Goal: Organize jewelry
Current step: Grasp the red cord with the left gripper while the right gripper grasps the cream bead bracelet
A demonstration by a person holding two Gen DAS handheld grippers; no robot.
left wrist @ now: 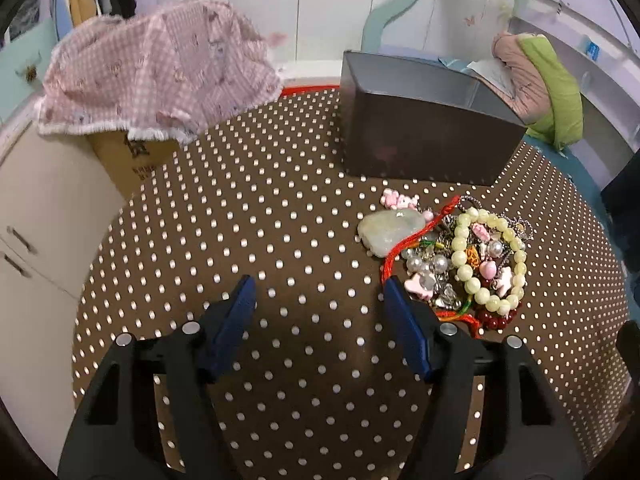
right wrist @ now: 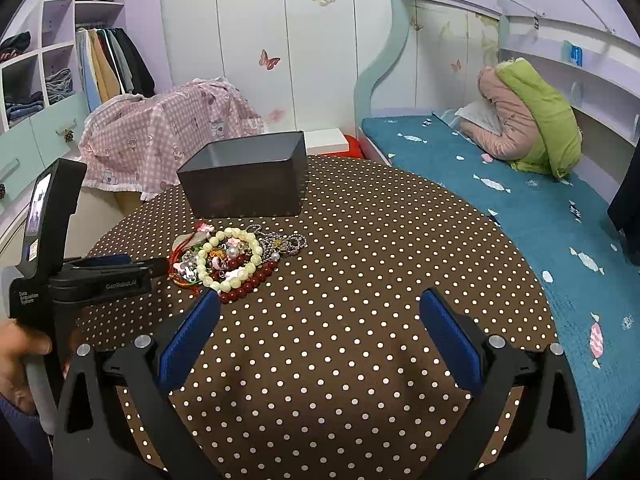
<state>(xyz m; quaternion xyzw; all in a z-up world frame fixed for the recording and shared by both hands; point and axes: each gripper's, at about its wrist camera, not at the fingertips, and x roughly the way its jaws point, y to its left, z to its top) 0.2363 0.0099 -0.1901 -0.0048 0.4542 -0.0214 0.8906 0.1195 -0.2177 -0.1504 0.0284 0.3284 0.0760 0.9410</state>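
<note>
Even, soft indoor light fills both views. A dark shadow pools on the brown polka-dot tablecloth (left wrist: 280,220) under the grippers. Fisheye bending curves the cloth's edges, black vignettes fill the corners, and everything looks slightly soft.

Your left gripper (left wrist: 318,284) hides the near end of the red cord (left wrist: 416,236) behind its right finger. Inside the jewelry pile (left wrist: 452,256), you cannot separate the small charms and chains under the pale bead bracelet (left wrist: 490,260). The dark box (left wrist: 424,128) shows none of its floor. In the right wrist view, your hand (right wrist: 20,356) is cut off at the left edge.
</note>
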